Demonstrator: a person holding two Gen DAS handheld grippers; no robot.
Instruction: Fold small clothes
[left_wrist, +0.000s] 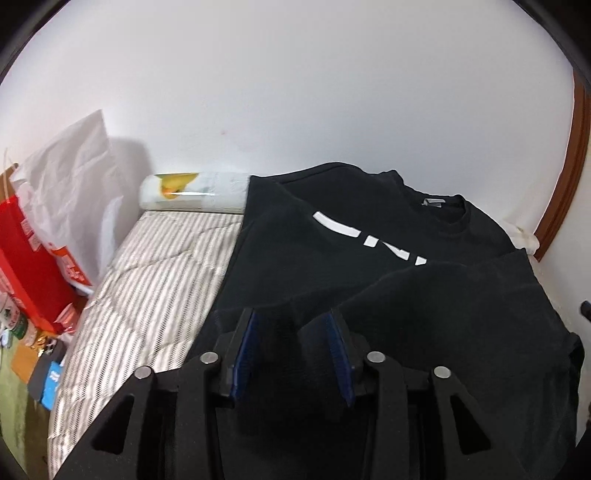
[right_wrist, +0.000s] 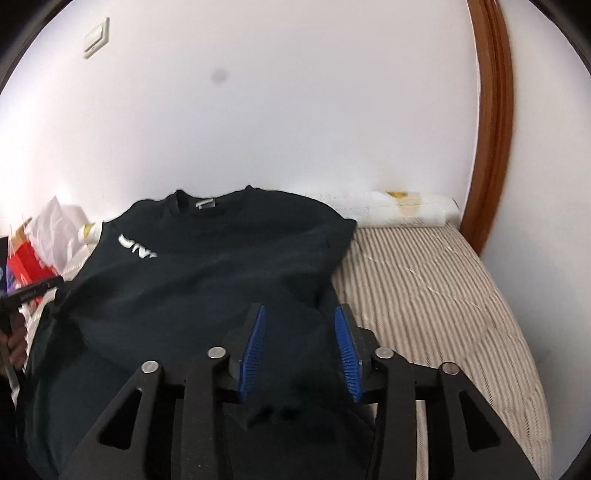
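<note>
Because black cloth sat against black fingers, could hardly trace the near hem of the shirt (left_wrist: 369, 266) in either wrist view, and lost its lowest part under the gripper frames. Saw it spread on the striped mattress (left_wrist: 147, 280), collar toward the wall, grey label (left_wrist: 432, 202) just inside the neck. Read only part of the white print (left_wrist: 369, 236), since a folded-over side of the shirt covered the rest. Found the right view blurred, with the print there cut short too. Noted a hand (right_wrist: 14, 343) at that view's left edge, mostly cropped, holding something dark and indistinct. Made out a wrapped white roll (left_wrist: 192, 192) against the wall beside the collar, its picture too small to read, and a red box (left_wrist: 33, 266) under a white bag (left_wrist: 74, 177) off the mattress, cut by the lens rim. Found the left gripper (left_wrist: 292, 312) with jaws partway apart and a low ridge of cloth rising between the blue pads (left_wrist: 242, 350); could not tell whether those pads pressed it. Found the right gripper (right_wrist: 301, 308) likewise partway apart above the shirt's right side, near its edge, pads (right_wrist: 253, 347) clear of the cloth and gripping nothing.
</note>
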